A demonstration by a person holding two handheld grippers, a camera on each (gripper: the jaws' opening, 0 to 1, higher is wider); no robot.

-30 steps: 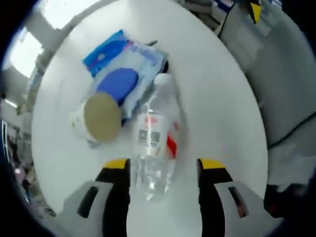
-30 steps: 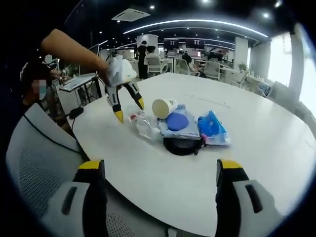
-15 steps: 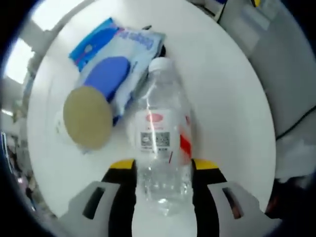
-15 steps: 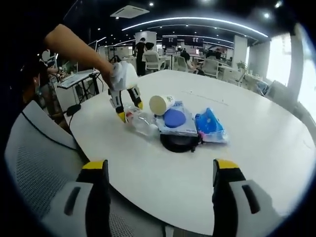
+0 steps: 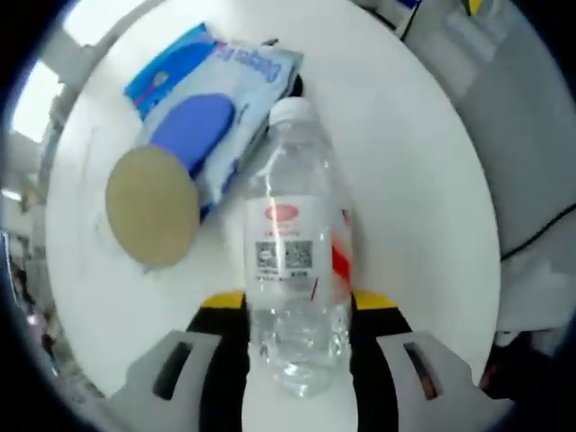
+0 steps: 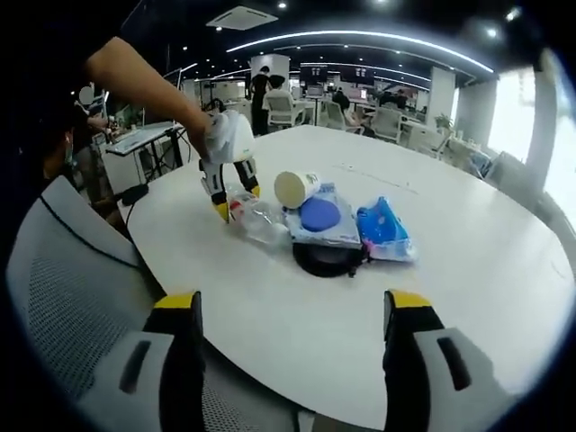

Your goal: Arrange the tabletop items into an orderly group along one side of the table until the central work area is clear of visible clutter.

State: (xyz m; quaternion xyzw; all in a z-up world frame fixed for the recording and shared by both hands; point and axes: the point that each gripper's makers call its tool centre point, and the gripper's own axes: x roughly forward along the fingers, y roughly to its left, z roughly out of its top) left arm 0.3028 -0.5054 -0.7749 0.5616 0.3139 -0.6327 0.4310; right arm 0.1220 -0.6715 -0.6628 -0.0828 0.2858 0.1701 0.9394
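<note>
Clear plastic is catching the light in the left gripper view, where a water bottle [image 5: 295, 270] is lying on its side on the white table [image 5: 405, 180]. Its base is sitting between the yellow-tipped jaws of the left gripper [image 5: 297, 306], and both jaws are pressing against its sides, so the gripper is clamping the bottle. The white cap is pointing away from the gripper, toward a pale wipes packet [image 5: 216, 108] with a blue oval on it. Just left of the bottle, a paper cup [image 5: 151, 205] is lying on its side against that packet, its brown bottom facing the camera.

Over in the right gripper view, the right gripper [image 6: 288, 310] is hanging with its jaws spread wide and nothing between them, near the table's edge and well apart from the items. Further across the table, the left gripper [image 6: 229, 193] is coming down from a person's arm [image 6: 148, 85] onto the bottle [image 6: 256, 220]. Beside the bottle are lying the cup [image 6: 297, 189], the wipes packet [image 6: 322, 220], a black round thing [image 6: 328, 261] under the packet, and a blue bag [image 6: 382, 229] to the right. A grey mesh chair [image 6: 63, 297] is standing at the near left.
</note>
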